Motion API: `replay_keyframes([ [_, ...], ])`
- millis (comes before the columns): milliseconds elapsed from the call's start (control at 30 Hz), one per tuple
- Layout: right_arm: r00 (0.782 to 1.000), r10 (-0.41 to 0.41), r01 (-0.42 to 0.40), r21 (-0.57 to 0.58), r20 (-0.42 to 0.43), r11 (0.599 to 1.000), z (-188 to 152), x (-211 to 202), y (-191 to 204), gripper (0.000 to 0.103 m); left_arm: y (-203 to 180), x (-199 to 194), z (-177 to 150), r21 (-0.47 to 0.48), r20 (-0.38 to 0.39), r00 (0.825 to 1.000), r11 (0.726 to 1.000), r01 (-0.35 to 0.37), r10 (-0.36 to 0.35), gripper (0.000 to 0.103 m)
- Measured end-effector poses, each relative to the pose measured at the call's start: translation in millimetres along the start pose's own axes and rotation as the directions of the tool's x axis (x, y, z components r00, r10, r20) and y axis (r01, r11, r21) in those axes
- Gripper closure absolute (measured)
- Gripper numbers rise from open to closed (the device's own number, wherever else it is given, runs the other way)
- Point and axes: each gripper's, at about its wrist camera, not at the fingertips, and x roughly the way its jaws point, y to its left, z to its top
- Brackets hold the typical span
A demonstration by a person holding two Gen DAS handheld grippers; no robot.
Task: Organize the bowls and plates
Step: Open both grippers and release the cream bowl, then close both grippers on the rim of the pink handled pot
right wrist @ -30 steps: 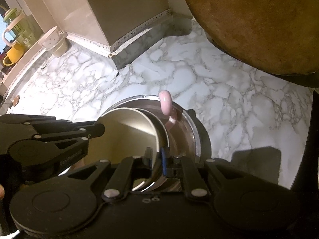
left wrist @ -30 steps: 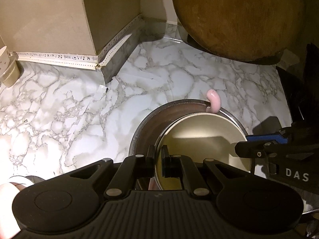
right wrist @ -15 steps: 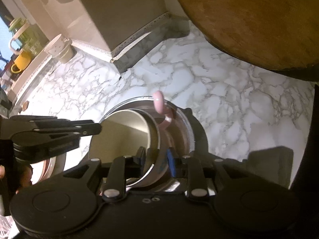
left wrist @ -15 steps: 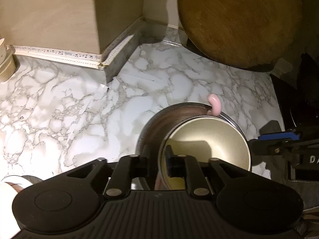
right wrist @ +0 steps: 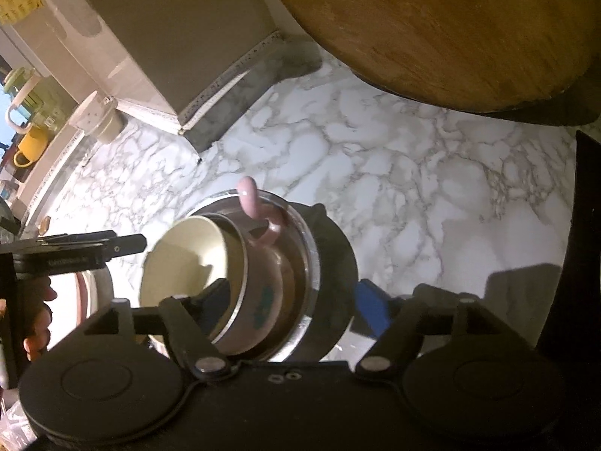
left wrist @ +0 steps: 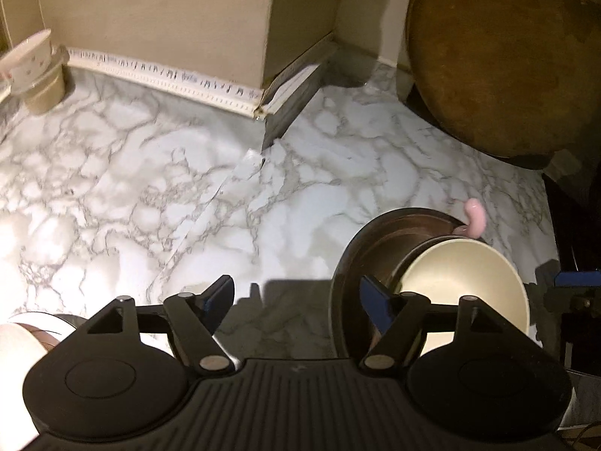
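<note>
Behind, wooden board (left wrist: 499, 60) overhangs counter (left wrist: 150, 195)

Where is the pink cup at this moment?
The pink cup lies tilted inside the steel bowl on the marble counter, low in the right wrist view.

Dim and warm overall, with glare washing out the marble counter (left wrist: 124, 203) at left, hard dark shadows cast beside the steel bowl (right wrist: 326, 259), strong fisheye bending toward the black corners, slight motion blur in the left view.

Wooden board (left wrist: 499, 60) cut off at frame edge, cup (right wrist: 240, 285) base perhaps hidden.
</note>
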Motion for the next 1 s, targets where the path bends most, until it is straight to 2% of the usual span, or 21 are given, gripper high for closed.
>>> replay_keyframes([
  [200,0.998,-0.066,0.066,-0.01,0.005,0.998,-5.4,13.9,-8.3,0.021,11.2,15.2,-5.2,-0.025,-0.023,1.0,1.0,0.012,-0.012,0.029],
  [333,0.999,-0.038,0.038,0.011,-0.004,0.999,-8.0,22.2,-16.8,0.022,15.0,23.9,-5.5,-0.044,-0.028,0.999,0.998,0.043,-0.045,0.029],
  [400,1.0,-0.02,0.021,0.023,-0.018,1.0,-9.0,26.9,-19.6,0.028,14.2,27.5,-5.2,-0.04,-0.032,0.998,0.998,0.048,-0.05,0.03],
  [533,0.999,0.006,-0.004,0.053,-0.043,0.999,-11.4,36.1,-21.9,0.046,11.2,34.3,-4.9,-0.036,-0.051,0.996,0.997,0.065,-0.066,0.031],
  [600,0.999,0.017,-0.014,0.065,-0.051,0.998,-13.0,39.0,-21.6,0.05,11.5,37.0,-5.2,-0.051,-0.061,0.994,0.995,0.083,-0.086,0.031],
  [700,0.998,0.036,-0.032,0.078,-0.055,0.996,-15.0,40.7,-20.6,0.059,13.6,40.8,-4.8,-0.091,-0.085,0.99,0.99,0.108,-0.116,0.053],
  [800,0.997,0.05,-0.044,0.094,-0.052,0.995,-16.3,40.2,-20.5,0.073,14.7,40.9,-3.7,-0.126,-0.091,0.984,0.982,0.144,-0.156,0.068],
  [933,0.997,0.062,-0.056,0.1,-0.053,0.993,-15.8,37.9,-19.3,0.087,9.7,38.9,-2.9,-0.128,-0.098,0.982,0.981,0.149,-0.162,0.08],
  [1000,0.997,0.054,-0.049,0.1,-0.055,0.994,-15.6,37.3,-18.3,0.09,8.5,37.7,-3.1,-0.137,-0.103,0.979,0.977,0.161,-0.175,0.087],
])
